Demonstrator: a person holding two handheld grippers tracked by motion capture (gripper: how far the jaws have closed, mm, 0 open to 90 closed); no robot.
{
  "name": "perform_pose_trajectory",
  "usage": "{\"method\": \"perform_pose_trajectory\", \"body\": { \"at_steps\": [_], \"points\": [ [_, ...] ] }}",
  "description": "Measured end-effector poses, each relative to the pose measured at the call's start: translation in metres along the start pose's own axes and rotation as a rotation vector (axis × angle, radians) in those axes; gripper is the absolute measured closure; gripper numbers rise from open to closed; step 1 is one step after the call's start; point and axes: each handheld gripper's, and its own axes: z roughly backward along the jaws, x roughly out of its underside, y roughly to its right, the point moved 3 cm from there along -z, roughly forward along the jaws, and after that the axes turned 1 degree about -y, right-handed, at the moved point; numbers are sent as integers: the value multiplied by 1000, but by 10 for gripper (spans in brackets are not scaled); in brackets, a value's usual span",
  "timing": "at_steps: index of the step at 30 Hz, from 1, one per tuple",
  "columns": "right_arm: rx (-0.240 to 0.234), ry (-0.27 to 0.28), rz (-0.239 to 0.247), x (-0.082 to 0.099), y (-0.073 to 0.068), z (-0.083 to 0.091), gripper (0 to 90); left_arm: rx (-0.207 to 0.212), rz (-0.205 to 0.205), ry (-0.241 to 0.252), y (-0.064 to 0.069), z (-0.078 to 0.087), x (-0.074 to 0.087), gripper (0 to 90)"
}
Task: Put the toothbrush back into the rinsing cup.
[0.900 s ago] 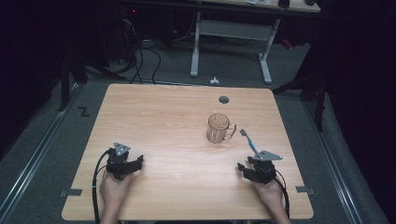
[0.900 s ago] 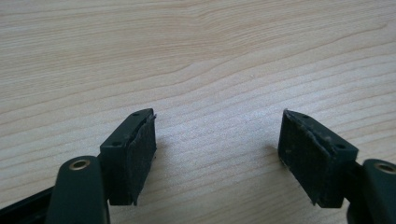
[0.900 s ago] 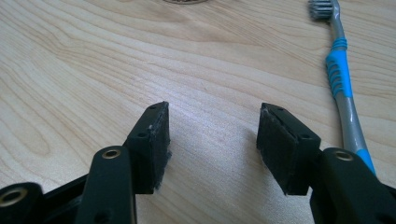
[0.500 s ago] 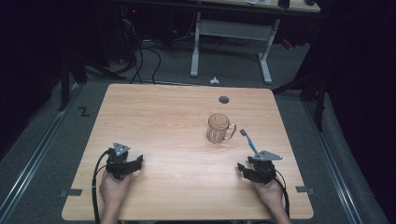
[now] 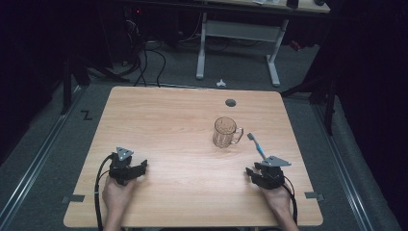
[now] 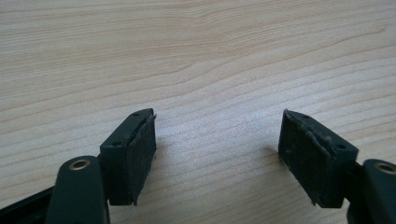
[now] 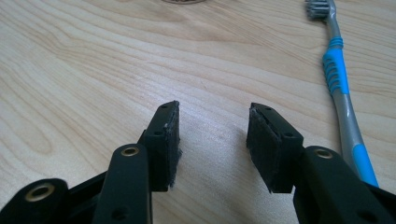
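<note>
A clear glass mug point(image 5: 224, 133) with its handle to the right stands upright on the wooden table point(image 5: 168, 120), right of centre. A grey and blue toothbrush point(image 5: 257, 145) lies flat just right of the mug, and in the right gripper view the toothbrush point(image 7: 340, 88) runs along the right side, bristles far. My left gripper point(image 5: 143, 168) rests near the table's front left, open, nothing between its pads point(image 6: 133, 158). My right gripper point(image 5: 250, 172) rests at the front right, just short of the toothbrush's handle end, open and empty too; its midpoint in its own view is over bare wood point(image 7: 213, 140).
A dark round grommet point(image 5: 230, 102) sits in the table near the far edge. Beyond the table are white desk legs point(image 5: 201, 48), cables on the grey floor and a small white object point(image 5: 221, 83). Metal rails run along both sides of the table.
</note>
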Motion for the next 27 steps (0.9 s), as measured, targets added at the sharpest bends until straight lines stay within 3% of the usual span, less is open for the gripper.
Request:
{"method": "perform_pose_trajectory", "body": {
  "at_steps": [10,15,27],
  "points": [
    [-14,8,-8,1,3,8,572,0,1,1,0,0,0,281],
    [27,29,-34,3,8,14,581,0,0,0,0,0,0,281],
    [33,30,-93,15,23,28,612,-6,-7,-3,0,0,0,282]
  ]
}}
